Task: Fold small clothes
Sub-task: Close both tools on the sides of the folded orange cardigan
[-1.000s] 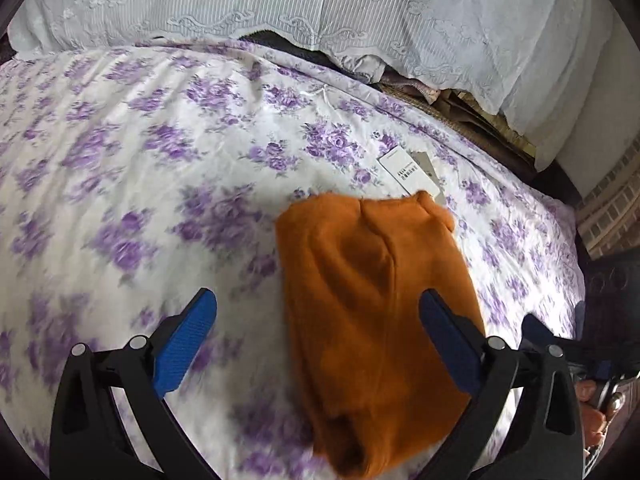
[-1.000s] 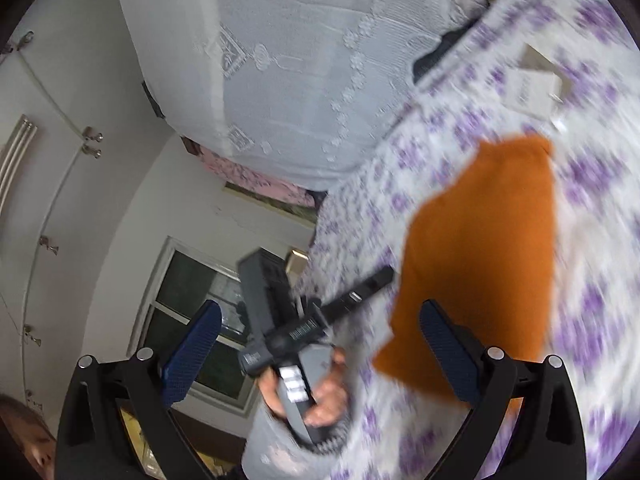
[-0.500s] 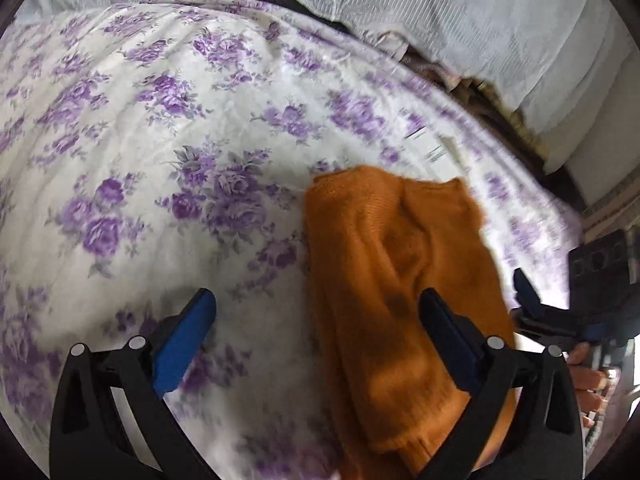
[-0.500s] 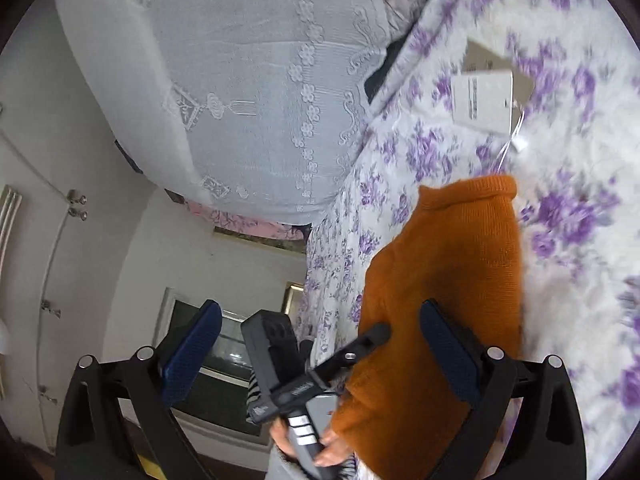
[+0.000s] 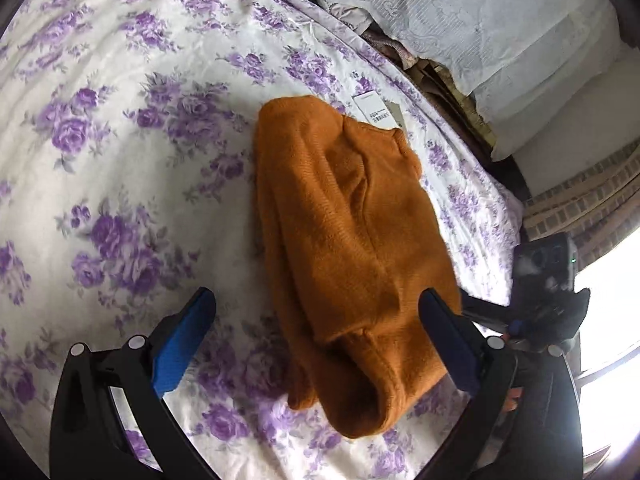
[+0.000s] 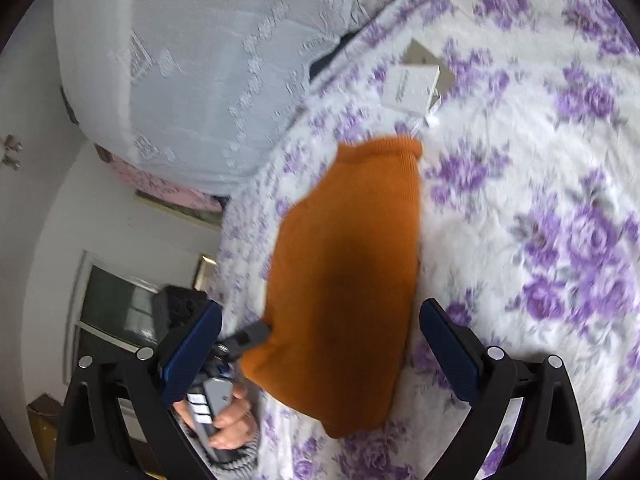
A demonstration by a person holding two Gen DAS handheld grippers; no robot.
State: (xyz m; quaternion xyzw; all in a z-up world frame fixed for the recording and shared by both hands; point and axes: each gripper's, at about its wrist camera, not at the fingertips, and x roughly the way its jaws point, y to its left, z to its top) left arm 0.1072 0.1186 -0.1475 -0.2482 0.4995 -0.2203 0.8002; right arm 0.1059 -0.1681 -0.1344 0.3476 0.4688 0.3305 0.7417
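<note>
On the left of the left wrist view, a bare stretch of the floral bedsheet [image 5: 120, 140] is seen, and the left claw [image 5: 316, 332] is held wide open above it with nothing between its blue pads. Its left pad hangs over the sheet and its right pad over the near right edge of the orange knit garment [image 5: 352, 248]. The garment lies on the bed, already doubled into a narrow lengthwise strip, with a rolled lower end nearest the camera and the collar end farthest away. Just beyond the collar, a paper hang tag [image 5: 376, 108] rests on the sheet. To the right, the right claw [image 5: 492, 316] is seen beside the strip's edge.

In the right wrist view, the left claw's handle and the hand [image 6: 228, 428] gripping it appear at the lower left, the garment [image 6: 348, 272] fills the middle, and the right claw [image 6: 320, 344] is spread fully, empty, straddling the near end.

The step in hand is judged to be the crosswise fold. It would best be done with both near corners pinched through every layer at once, lifted together, and carried evenly toward the collar, so the rolled end is flattened and not dragged. The tag is best tucked under.
</note>
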